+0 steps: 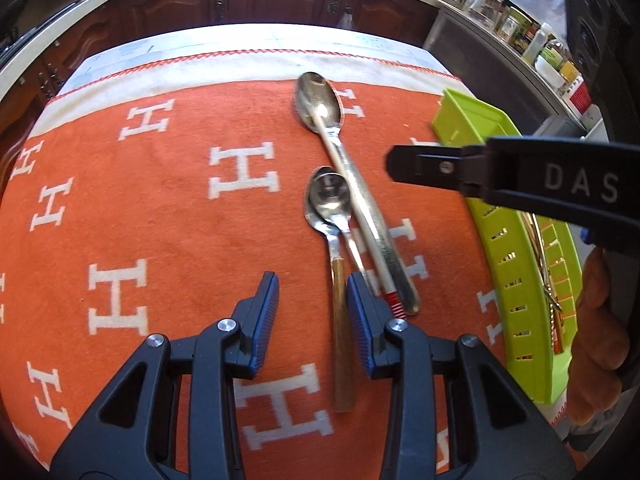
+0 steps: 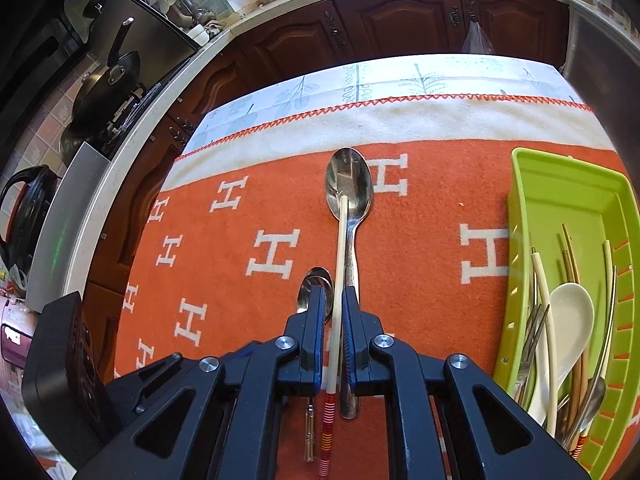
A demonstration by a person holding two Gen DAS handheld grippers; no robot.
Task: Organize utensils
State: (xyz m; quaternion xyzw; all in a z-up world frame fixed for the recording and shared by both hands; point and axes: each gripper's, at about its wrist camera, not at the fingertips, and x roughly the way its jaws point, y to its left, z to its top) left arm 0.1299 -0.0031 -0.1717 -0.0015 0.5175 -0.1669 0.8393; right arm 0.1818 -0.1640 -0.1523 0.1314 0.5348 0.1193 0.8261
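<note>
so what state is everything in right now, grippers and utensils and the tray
left gripper: open, holding nothing
right gripper: nearly shut, holding nothing
white chopstick: lying flat, tip on the large spoon's bowl
large spoon: flat on the cloth, bowl up
wooden-handled spoon: flat on the cloth
small steel spoon: bowl overlapping the wooden-handled spoon's
green tray: partly filled with utensils

A: Lighting's bright, daylight-ish. The orange cloth (image 1: 180,208) looks saturated, and the far end of the desk (image 1: 256,40) is blown out white in the left view.

B: Yep. Glare on the big spoon (image 2: 349,184) bowl too. Heavy fisheye bending, black corners, and the fingers (image 1: 264,312) up close are a bit soft.
</note>
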